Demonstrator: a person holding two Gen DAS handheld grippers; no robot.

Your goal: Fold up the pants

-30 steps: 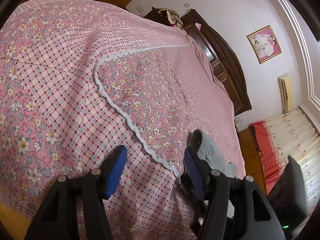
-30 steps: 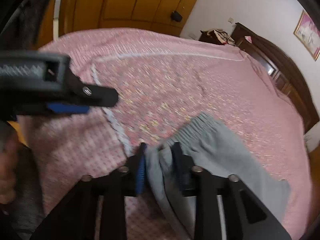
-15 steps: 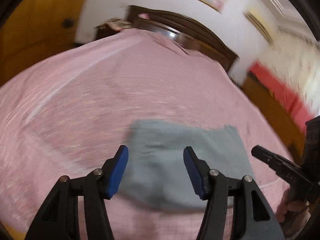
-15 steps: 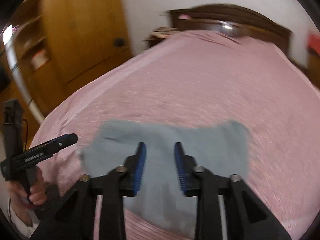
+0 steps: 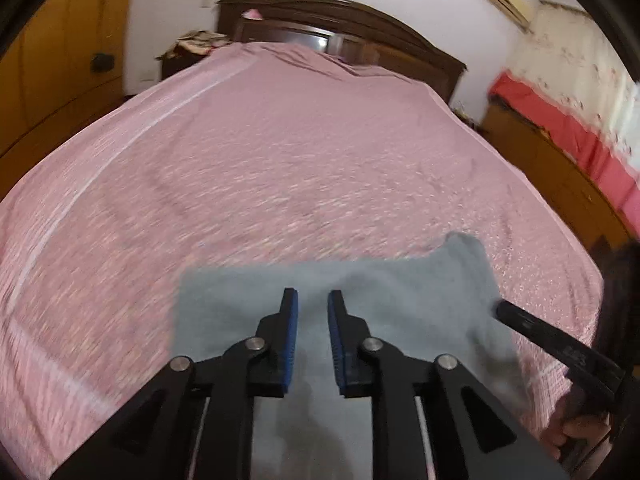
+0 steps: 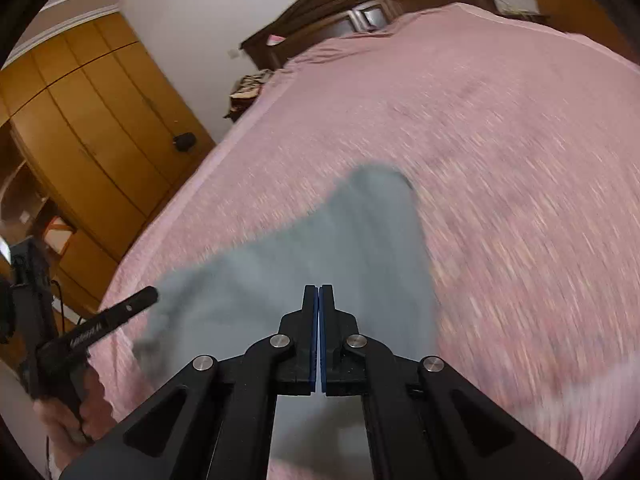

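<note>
The grey pants [image 5: 400, 300] lie folded flat on the pink bedspread [image 5: 280, 168] near the bed's front edge; they also show in the right wrist view [image 6: 320, 248]. My left gripper [image 5: 313, 298] hovers above the pants, jaws a little apart and empty. My right gripper [image 6: 319, 292] is over the pants with its jaws pressed together and nothing between them. The right gripper's body shows at the right of the left wrist view [image 5: 560, 348]. The left gripper's body shows at the left of the right wrist view [image 6: 100, 324].
A dark wooden headboard [image 5: 360, 24] stands at the far end of the bed. Wooden wardrobes [image 6: 92, 120] line the left side. A nightstand with clutter [image 5: 192, 44] is by the headboard. A red-and-white curtain [image 5: 580, 92] hangs on the right.
Both grippers have pulled back from the pants and swung to face the headboard. The right gripper let go of the pants and closed fully. The left jaws narrowed.
</note>
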